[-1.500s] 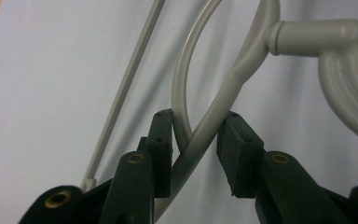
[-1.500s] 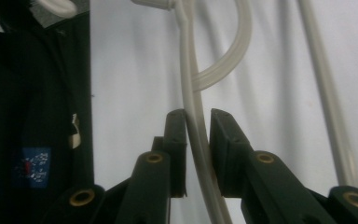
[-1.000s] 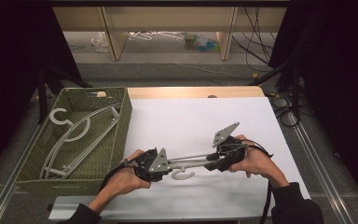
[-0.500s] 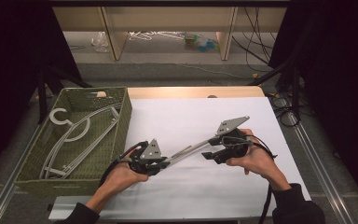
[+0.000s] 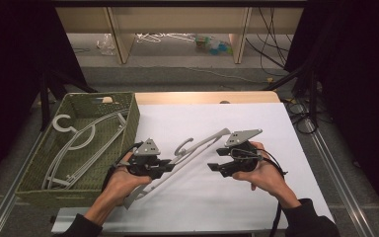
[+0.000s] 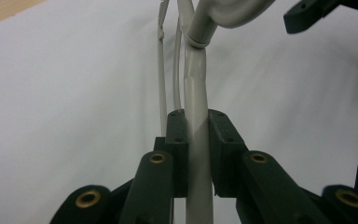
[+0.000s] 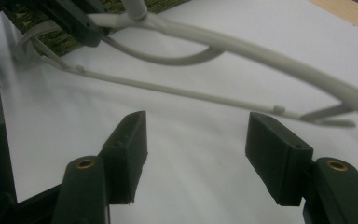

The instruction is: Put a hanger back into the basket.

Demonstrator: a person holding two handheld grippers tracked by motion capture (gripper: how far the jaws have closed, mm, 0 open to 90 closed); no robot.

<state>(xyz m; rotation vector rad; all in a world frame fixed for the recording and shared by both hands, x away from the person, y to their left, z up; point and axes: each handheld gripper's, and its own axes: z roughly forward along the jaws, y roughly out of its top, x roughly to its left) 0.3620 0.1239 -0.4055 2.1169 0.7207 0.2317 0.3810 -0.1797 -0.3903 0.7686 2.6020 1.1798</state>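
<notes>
Hanger [image 5: 197, 148] sits clamped in your left gripper [image 5: 165, 165], slanting over the white sheet [image 5: 276, 128]. Your right gripper [image 5: 217, 160] has just been opening; its jaws stand wide and empty beside the hanger

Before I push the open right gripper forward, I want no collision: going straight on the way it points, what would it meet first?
Probably the grey hanger, whose thin lower bar crosses just ahead of the right gripper and its open fingers; depth is unclear, so it might pass beneath onto the white table.
</notes>
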